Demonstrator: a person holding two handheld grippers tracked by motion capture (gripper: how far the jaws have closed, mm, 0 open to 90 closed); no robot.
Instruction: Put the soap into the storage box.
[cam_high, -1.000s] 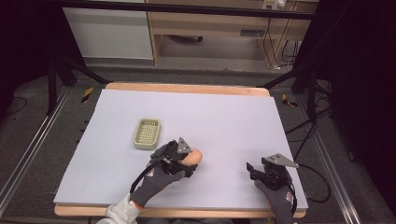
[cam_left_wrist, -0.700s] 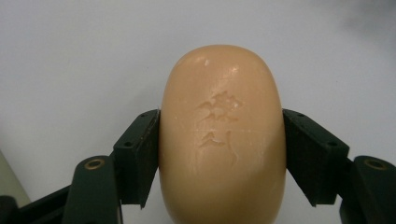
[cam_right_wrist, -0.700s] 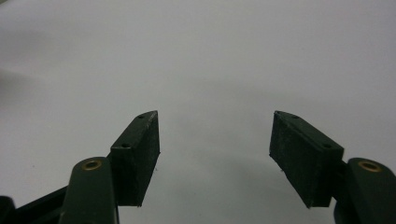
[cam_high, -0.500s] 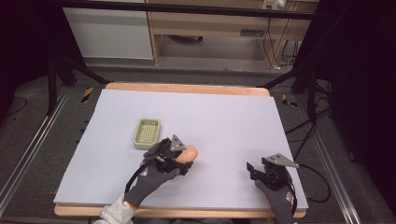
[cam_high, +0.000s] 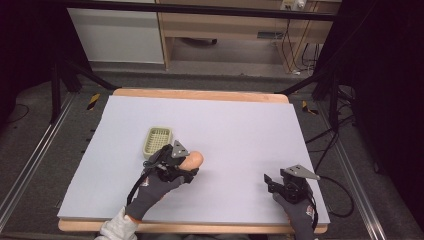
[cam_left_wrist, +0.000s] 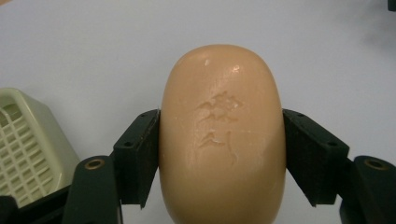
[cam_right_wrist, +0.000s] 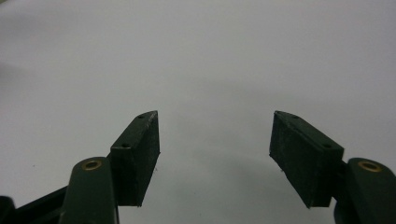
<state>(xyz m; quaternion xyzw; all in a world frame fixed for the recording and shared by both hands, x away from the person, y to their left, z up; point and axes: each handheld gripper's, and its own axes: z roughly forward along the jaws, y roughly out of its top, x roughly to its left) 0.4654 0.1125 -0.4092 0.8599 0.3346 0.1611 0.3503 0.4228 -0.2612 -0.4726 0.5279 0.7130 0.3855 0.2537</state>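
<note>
Pale desk (cam_high: 240, 125), soap carried by left tool toward the dish.
Right tool (cam_high: 272, 181) near the front edge, jaws spread with nothing between them, parked. Left tool (cam_high: 187, 162) clamped on the peach soap bar (cam_left_wrist: 222, 135) by its long sides, bar just beside the green slatted soap dish (cam_high: 159, 139) beyond. Best keep the bar level, centre it over the dish, lower before letting go; slick soap could slip.

Soap (cam_left_wrist: 222, 135) peach-orange w/ embossed mark; dish (cam_high: 159, 140) pale green, grid pattern; table (cam_high: 240, 130) light grey.
</note>
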